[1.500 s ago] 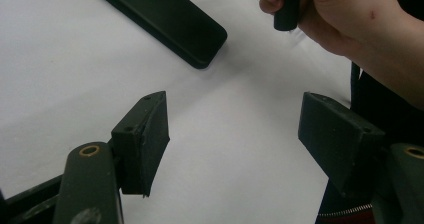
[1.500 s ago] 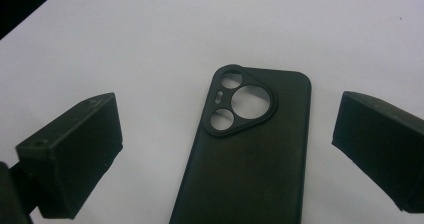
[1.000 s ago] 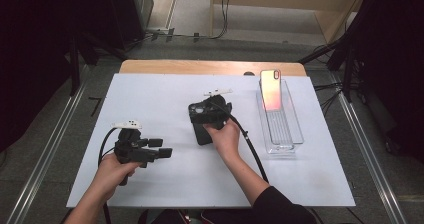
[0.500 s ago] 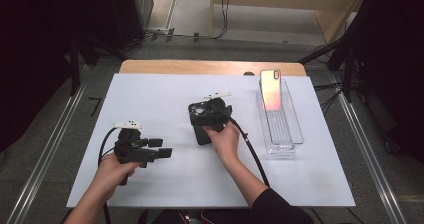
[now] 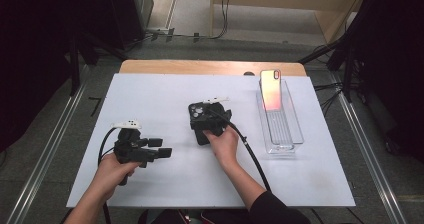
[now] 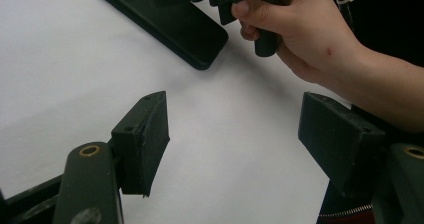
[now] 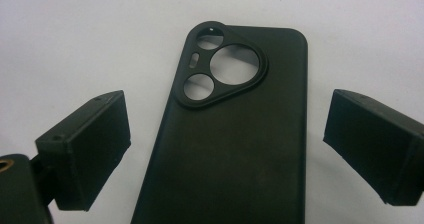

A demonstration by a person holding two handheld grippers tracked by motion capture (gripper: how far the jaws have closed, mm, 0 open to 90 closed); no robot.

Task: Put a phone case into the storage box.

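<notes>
From above, the black phone case lies mid-table under the right gripper, with the left gripper released and idle nearer left. Its own view shows its jaws spread over bare white mat. In the right gripper view the jaws straddle the case apart from its long edges, so centre them, then squeeze evenly.

One phone case, one phone, one tray

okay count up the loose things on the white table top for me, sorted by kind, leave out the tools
Black phone case: 1
Phone, standing in the tray: 1
Clear plastic tray: 1
Total: 3
</notes>
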